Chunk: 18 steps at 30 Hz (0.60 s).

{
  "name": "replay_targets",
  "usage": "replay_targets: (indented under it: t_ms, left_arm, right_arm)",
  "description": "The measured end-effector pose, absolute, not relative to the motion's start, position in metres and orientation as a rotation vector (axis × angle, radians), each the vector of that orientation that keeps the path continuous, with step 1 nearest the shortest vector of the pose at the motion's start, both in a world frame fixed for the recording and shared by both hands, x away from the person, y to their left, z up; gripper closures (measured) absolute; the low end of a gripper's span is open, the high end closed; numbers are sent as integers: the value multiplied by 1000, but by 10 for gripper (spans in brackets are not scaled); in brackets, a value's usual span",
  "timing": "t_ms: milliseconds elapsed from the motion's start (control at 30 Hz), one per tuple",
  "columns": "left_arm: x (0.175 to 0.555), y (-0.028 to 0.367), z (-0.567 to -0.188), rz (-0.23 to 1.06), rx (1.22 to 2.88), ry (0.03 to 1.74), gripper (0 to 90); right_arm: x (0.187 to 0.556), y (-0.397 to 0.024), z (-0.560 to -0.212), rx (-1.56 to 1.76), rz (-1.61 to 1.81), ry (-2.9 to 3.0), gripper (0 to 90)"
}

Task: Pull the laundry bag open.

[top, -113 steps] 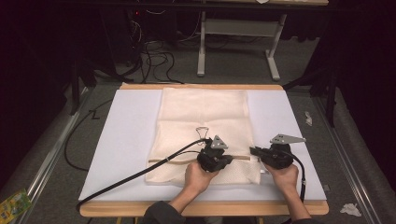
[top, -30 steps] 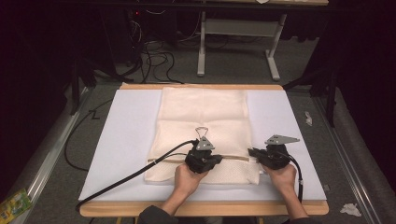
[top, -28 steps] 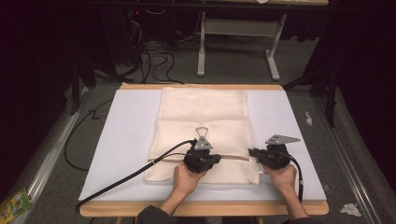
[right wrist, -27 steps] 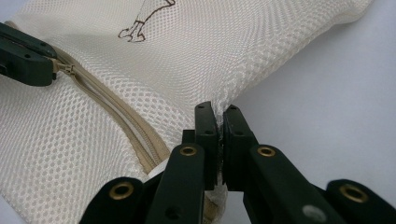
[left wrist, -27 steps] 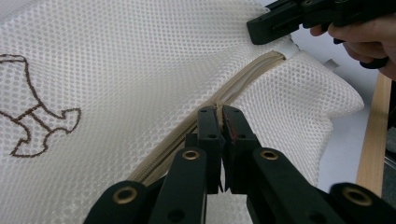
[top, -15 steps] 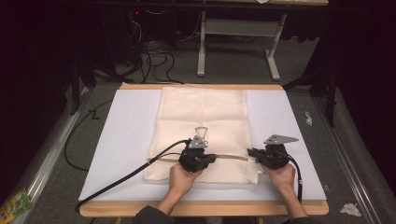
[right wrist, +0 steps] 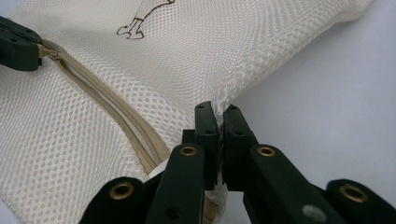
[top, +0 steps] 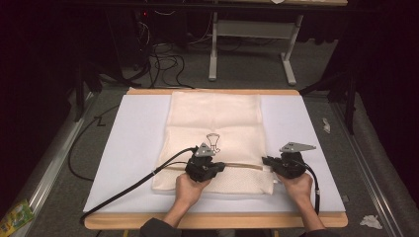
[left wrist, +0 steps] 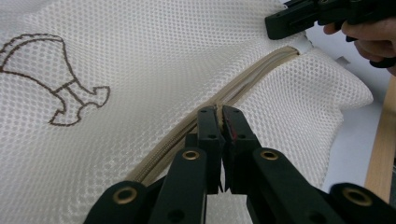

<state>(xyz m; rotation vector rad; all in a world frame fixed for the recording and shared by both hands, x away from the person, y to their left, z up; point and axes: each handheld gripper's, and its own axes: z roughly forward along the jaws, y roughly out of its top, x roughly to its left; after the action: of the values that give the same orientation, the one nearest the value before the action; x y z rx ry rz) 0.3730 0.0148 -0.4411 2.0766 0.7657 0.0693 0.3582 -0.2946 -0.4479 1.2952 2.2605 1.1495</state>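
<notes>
Both grippers are clamped on the mesh bag (top: 215,128): the left gripper (left wrist: 219,121) pinches the zipper (left wrist: 252,77) pull at its tips, the right gripper (right wrist: 218,119) nips the bag's edge seam. Pulling too hard could tear loose that thin grip on the seam, or jam mesh in the teeth.

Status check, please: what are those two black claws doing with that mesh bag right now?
Left gripper shut on the zipper. Right gripper shut on the mesh bag edge. Nothing in the way.
</notes>
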Motion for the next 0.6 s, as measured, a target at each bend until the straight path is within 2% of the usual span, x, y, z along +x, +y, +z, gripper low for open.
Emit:
replay_targets:
  t_ms: [600]
  left_arm:
    - [376,28,-438,78,2060,792,871]
  right_arm:
    - [358,-293,-448,1278,1147,2251,881]
